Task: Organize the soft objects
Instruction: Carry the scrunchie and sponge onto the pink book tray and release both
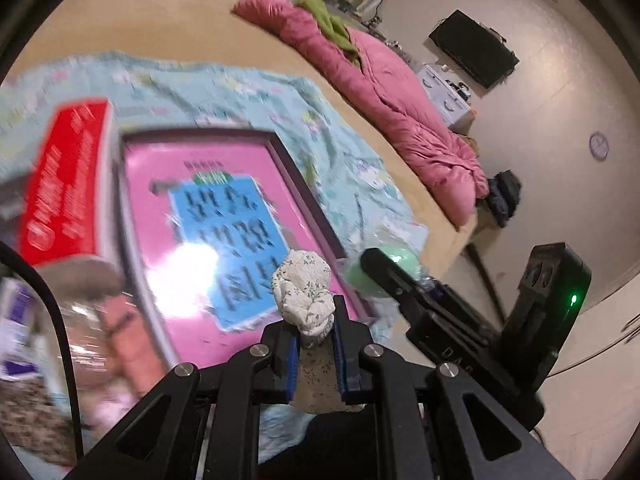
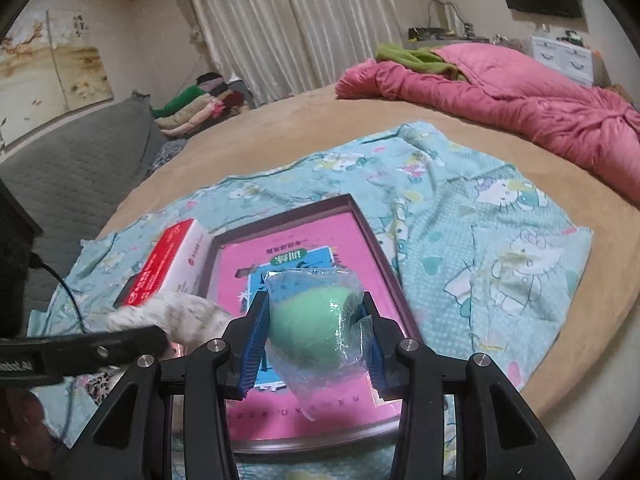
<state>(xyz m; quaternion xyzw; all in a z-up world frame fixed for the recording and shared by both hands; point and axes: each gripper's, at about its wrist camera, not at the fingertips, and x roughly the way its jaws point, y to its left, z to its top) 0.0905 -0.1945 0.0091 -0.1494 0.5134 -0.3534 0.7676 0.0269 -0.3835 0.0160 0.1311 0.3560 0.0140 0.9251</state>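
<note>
My left gripper is shut on a rolled white floral cloth and holds it above the pink tray. The cloth also shows blurred in the right wrist view. My right gripper is shut on a green sponge ball in clear plastic wrap, held above the pink tray. The right gripper shows in the left wrist view just right of the cloth, with the green ball at its tip.
A red and white box lies left of the tray on a blue cartoon-print sheet spread over the tan bed. A pink quilt with a green cloth lies at the far side. Folded clothes sit at the back left.
</note>
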